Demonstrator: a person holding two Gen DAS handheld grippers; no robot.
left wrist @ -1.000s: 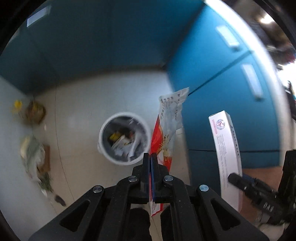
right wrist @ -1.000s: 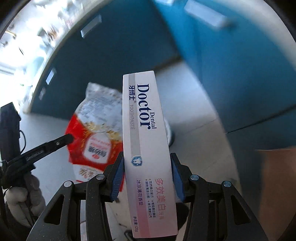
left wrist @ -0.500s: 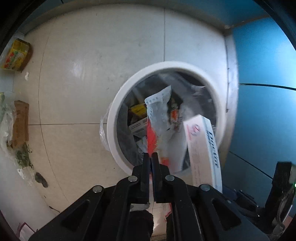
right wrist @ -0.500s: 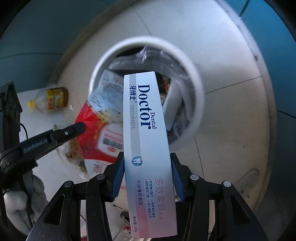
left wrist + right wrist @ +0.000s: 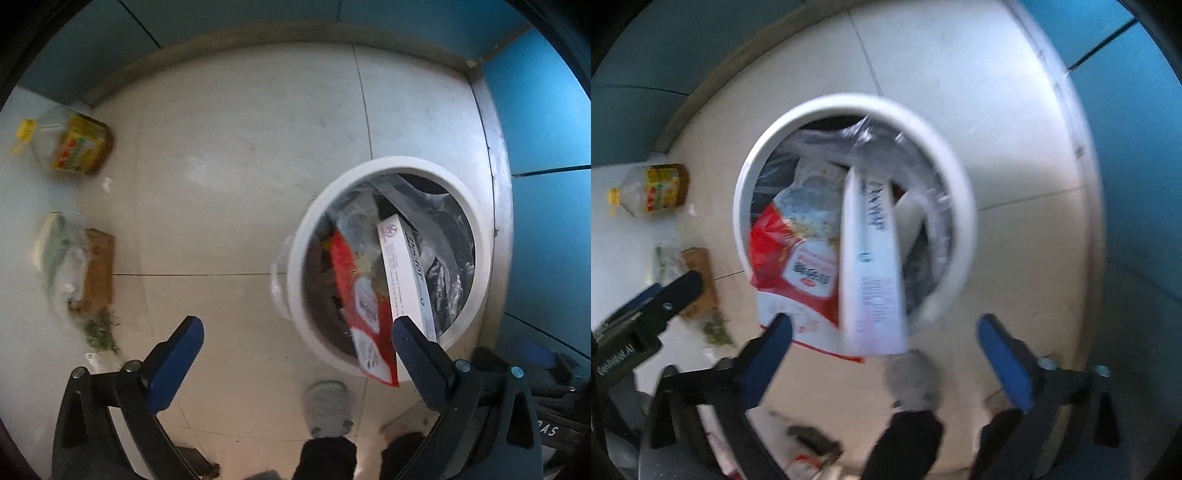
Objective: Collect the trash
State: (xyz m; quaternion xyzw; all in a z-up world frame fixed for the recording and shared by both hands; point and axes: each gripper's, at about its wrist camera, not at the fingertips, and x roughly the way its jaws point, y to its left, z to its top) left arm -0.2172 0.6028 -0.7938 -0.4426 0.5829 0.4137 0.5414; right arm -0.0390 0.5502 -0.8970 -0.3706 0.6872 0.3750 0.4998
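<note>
The floor (image 5: pixel 240 155) is laid with large pale cream tiles, divided by thin dark grout lines (image 5: pixel 364 107). Light reflects softly off the tile surface. Blue-teal panels (image 5: pixel 546 140) enclose the floor on the far and right sides; thin dark seams (image 5: pixel 550 170) separate the panels. A pale grey-beige skirting strip (image 5: pixel 258 35) runs along the base of the panels where they meet the floor.
</note>
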